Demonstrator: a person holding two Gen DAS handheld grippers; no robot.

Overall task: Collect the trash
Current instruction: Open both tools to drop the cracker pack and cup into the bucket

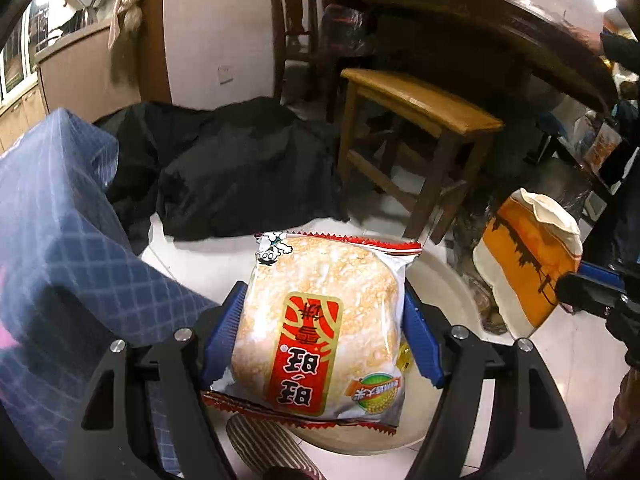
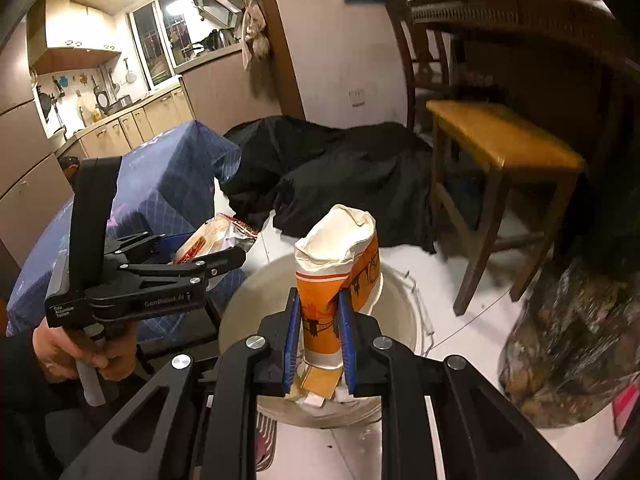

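Observation:
My left gripper (image 1: 324, 298) is shut on a rice cracker packet (image 1: 320, 320) with red trim, blue pads pressing both of its sides. It hangs over a white bucket (image 1: 448, 280) on the floor. My right gripper (image 2: 320, 304) is shut on a crushed orange and white paper cup (image 2: 340, 256), held upright above the same bucket (image 2: 400, 316). The right wrist view shows the left gripper (image 2: 200, 246) with the packet (image 2: 218, 236) at the bucket's left edge, a hand (image 2: 80, 344) on its handle. From the left wrist camera the cup (image 1: 528, 264) and right gripper (image 1: 570, 286) appear at right.
A wooden stool (image 2: 500, 140) stands behind the bucket on the right, under a dark table (image 1: 460, 12). Black cloth (image 1: 240, 168) lies on the floor beyond. A blue patterned covered block (image 1: 60, 220) stands at left. A filled clear bag (image 2: 568, 340) sits at right, a striped slipper (image 1: 260, 444) close in front.

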